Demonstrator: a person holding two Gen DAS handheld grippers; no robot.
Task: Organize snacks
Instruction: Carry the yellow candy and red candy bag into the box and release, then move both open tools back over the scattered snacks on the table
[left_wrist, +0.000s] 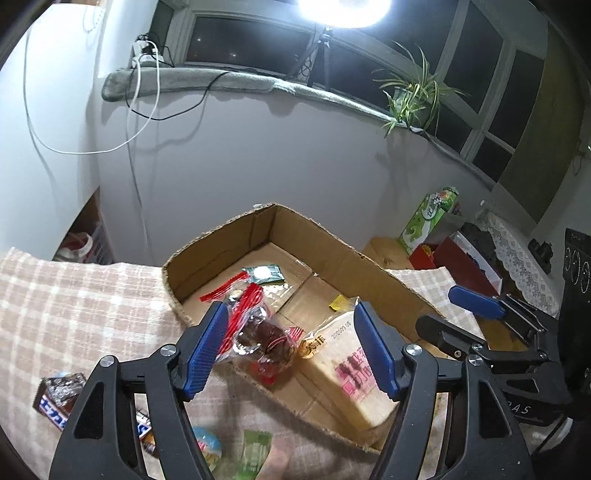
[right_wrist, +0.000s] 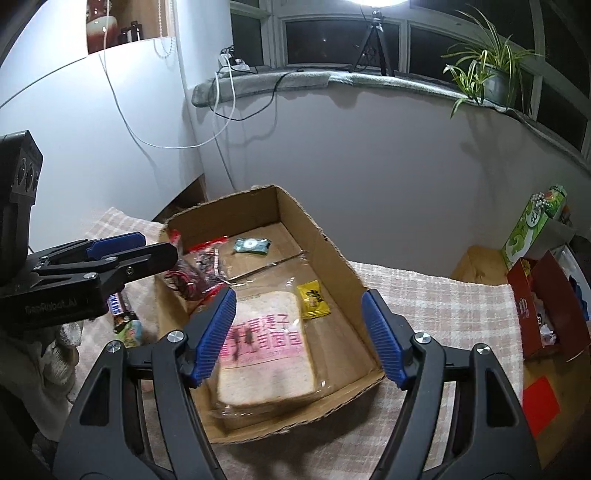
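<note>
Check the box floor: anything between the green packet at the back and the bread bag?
Only bare cardboard box floor with a tape strip between green packet and bread bag, clearest in the right wrist view.

Spider plant, tripod — green carton

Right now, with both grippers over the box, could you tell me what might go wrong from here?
1. The red-sealed bag of dark snacks appears to straddle the near wall of the cardboard box beneath the open left gripper; it could slide back onto the checked cloth.
2. The right gripper hangs open over the sliced bread; pressing down could squash it.
3. The grippers are close and could collide.
</note>
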